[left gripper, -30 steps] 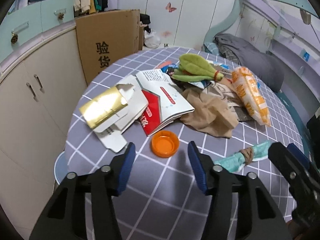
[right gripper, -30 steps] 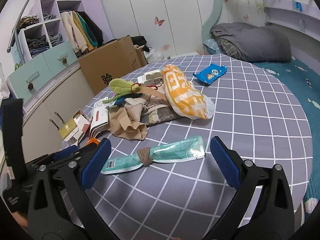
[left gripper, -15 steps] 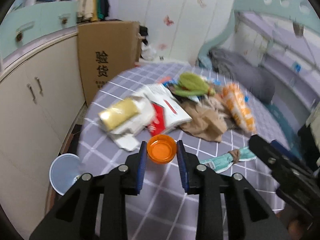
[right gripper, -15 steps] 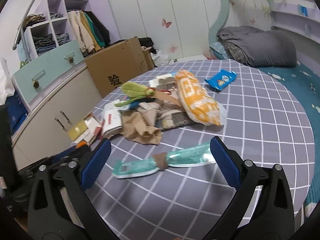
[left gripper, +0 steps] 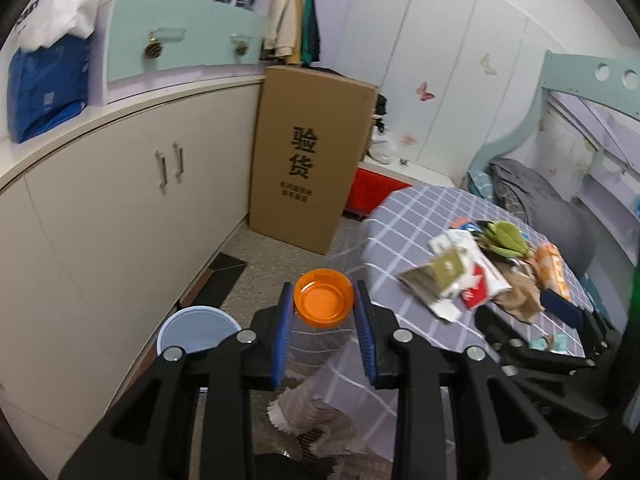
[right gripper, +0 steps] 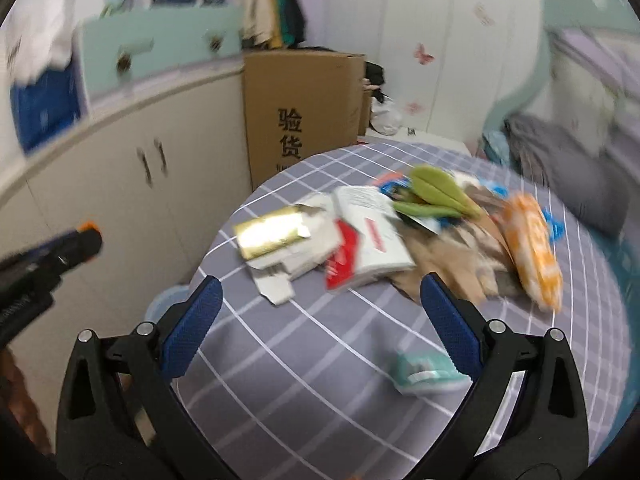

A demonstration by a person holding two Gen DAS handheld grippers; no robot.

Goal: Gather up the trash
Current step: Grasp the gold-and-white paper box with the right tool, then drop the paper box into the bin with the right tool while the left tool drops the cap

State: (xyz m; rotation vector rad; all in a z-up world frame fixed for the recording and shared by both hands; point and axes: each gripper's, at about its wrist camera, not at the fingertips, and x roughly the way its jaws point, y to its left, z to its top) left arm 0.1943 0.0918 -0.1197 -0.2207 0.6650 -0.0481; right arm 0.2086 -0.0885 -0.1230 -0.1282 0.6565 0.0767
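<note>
A bedroom with cream cabinets [left gripper: 120,208] along one wall and a tall cardboard box [left gripper: 308,156] standing on the floor surrounds a round table [right gripper: 320,360] covered in a grey checked cloth. On the far half of the table lies a heap of trash: an orange snack bag [right gripper: 532,252], a crumpled tan cloth [right gripper: 444,264], a white and red booklet [right gripper: 368,248], a flattened carton with a gold foil face [right gripper: 272,232] and a green plush piece [right gripper: 440,196], all touching or overlapping. Nearer the right gripper [right gripper: 318,322], a teal wrapper [right gripper: 424,372] lies alone on the cloth, blurred. That gripper hovers over the near edge of the table with its jaws wide apart and nothing between them. The left gripper [left gripper: 323,328] is held out past the table edge, above the floor, its two blue pads clamped on the sides of an orange bottle cap [left gripper: 323,303], open side facing the camera. Below and to its left, a light blue round bin [left gripper: 196,332] stands on the floor by the cabinets.
</note>
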